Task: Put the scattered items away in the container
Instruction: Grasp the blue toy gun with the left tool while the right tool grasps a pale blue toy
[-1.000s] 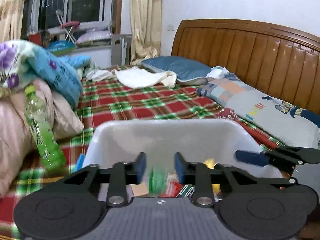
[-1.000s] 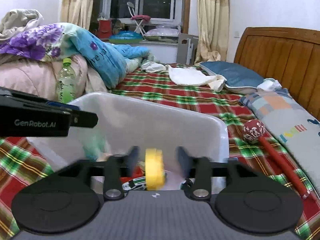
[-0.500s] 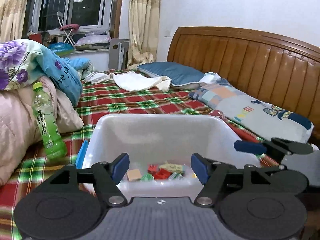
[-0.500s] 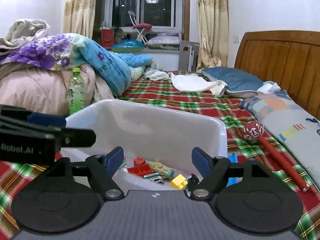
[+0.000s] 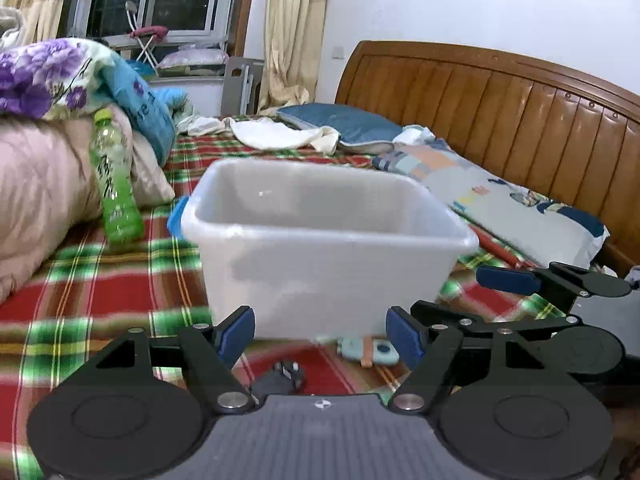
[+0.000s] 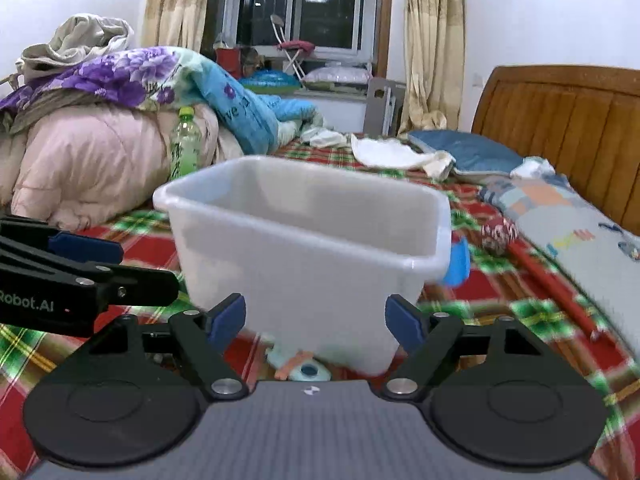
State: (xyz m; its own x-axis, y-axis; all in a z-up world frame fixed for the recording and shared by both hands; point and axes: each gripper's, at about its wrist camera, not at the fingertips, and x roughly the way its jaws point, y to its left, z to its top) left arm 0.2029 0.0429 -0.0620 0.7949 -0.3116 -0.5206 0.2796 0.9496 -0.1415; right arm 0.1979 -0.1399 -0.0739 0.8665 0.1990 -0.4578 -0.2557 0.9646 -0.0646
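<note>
The left tongs (image 5: 320, 330) stand wide apart with nothing between them, and they have just been opening. The right tongs (image 6: 316, 320) are the same: wide apart, nothing held, and just been opening too.

Right in front of both tongs, on the checked blanket (image 5: 100, 292), lies a small pale blue toy (image 5: 368, 350) with an orange band around it. It lies flat, just beside the foot of the tub. In the left view its long side runs left to right. In the right view it shows at (image 6: 300, 366), partly hidden by the tongs. A small dark thing (image 5: 286, 374) lies near it, too blurry to name.

The white tub (image 5: 320, 248) stands upright on the bed, open at the top. Its walls are milky. A blue lid (image 6: 458, 260) peeks out from behind it.

A green bottle (image 5: 114, 188) leans on the pink quilt (image 6: 88, 168). A red stick with a patterned ball end (image 6: 498, 236) lies near the pillow (image 5: 500, 204).
</note>
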